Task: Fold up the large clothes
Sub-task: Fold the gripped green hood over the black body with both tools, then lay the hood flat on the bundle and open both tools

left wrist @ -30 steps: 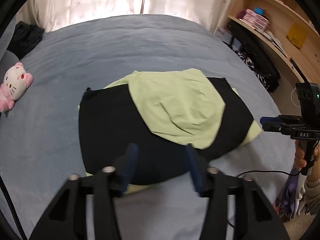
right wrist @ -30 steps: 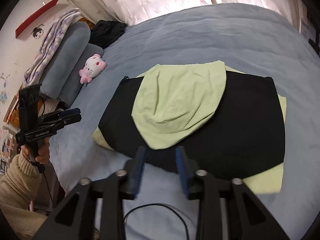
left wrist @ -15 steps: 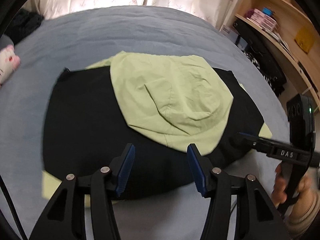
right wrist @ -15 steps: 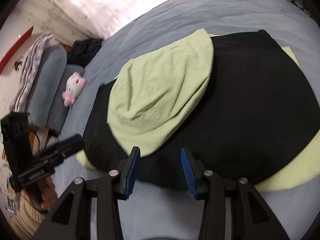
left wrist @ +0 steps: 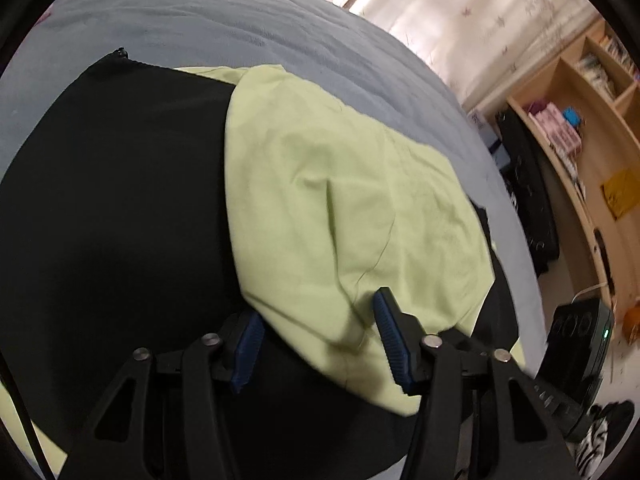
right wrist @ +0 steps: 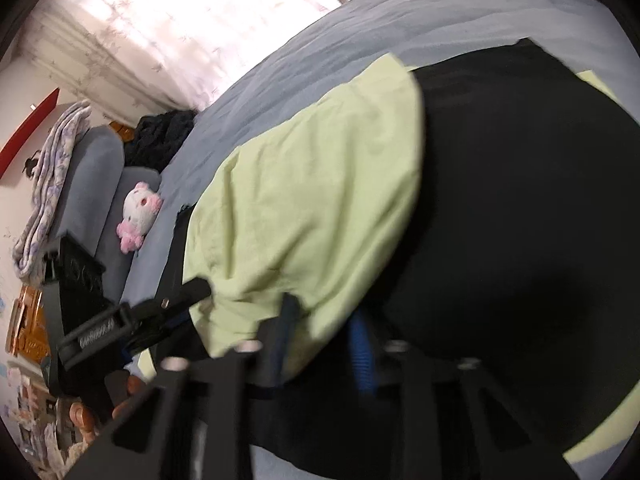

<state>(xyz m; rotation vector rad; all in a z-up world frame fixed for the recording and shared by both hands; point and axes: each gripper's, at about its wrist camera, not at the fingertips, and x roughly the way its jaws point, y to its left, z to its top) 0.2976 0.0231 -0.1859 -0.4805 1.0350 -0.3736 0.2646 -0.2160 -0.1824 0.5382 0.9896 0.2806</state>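
Note:
A black garment with a light green hood folded over it lies flat on the grey-blue bed. My left gripper is low over the hood's near edge, jaws closing, with green cloth between the blue pads and a wide gap still showing. My right gripper is at the other end of the same hood, jaws closing and narrower, with green cloth between them; the picture is blurred there. The left gripper also shows in the right wrist view, its tip at the hood's edge.
A pink and white plush toy, grey pillows and a dark clothes pile sit at the head of the bed. Wooden shelves and a black bag stand beside the bed.
Both grippers came down onto the garment's near side and rolled. The green hood's edge now lies between each pair of jaws. The right jaws have narrowed.

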